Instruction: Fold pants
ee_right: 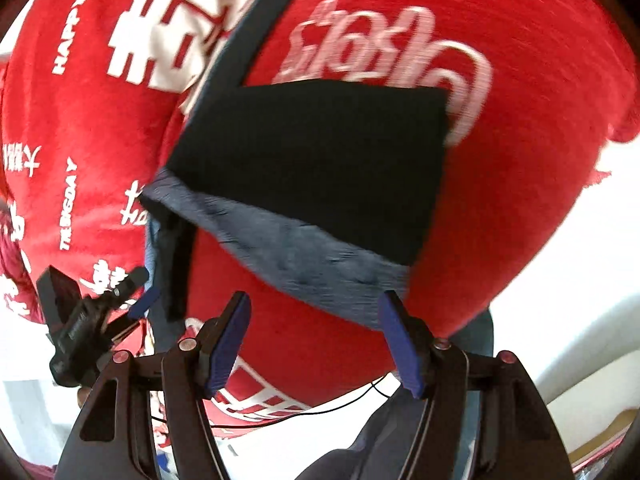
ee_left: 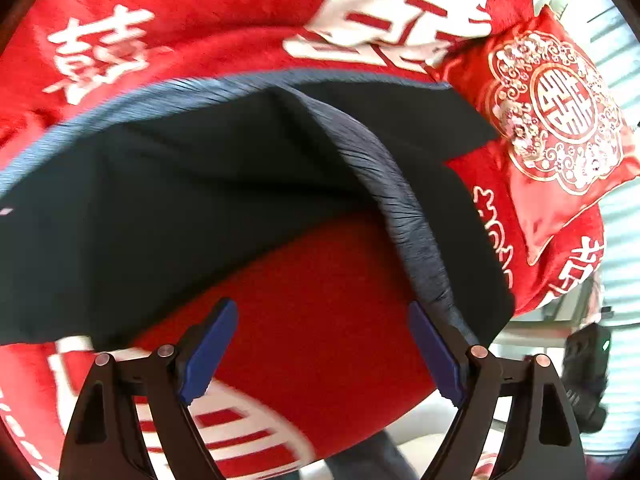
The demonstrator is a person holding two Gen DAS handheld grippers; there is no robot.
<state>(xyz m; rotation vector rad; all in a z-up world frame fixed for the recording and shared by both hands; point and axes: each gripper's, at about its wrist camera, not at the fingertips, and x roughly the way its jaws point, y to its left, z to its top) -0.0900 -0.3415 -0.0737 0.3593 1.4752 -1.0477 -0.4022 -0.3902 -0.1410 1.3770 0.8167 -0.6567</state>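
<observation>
Dark pants (ee_left: pixel 200 200) with a blue-grey ribbed band (ee_left: pixel 400 200) lie partly folded on a red bedcover (ee_left: pixel 320 320). My left gripper (ee_left: pixel 322 306) hangs open above the bare cover just below the pants, its right pad beside the ribbed band, nothing between the pads. In the right wrist view the pants (ee_right: pixel 312 160) show as a dark folded panel over a blue-grey layer (ee_right: pixel 320 264). My right gripper (ee_right: pixel 314 298) is open at that layer's lower edge, and its pads do not press on the cloth. One blue pad (ee_right: pixel 143 303) of the left gripper shows at the left.
A red embroidered cushion (ee_left: pixel 560 120) lies right of the pants. The bed's near edge curves below both grippers. A person's dark-trousered leg (ee_right: pixel 380 440) and a thin black cable (ee_right: pixel 320 412) are beneath it. A black object (ee_left: pixel 588 372) stands on the pale floor.
</observation>
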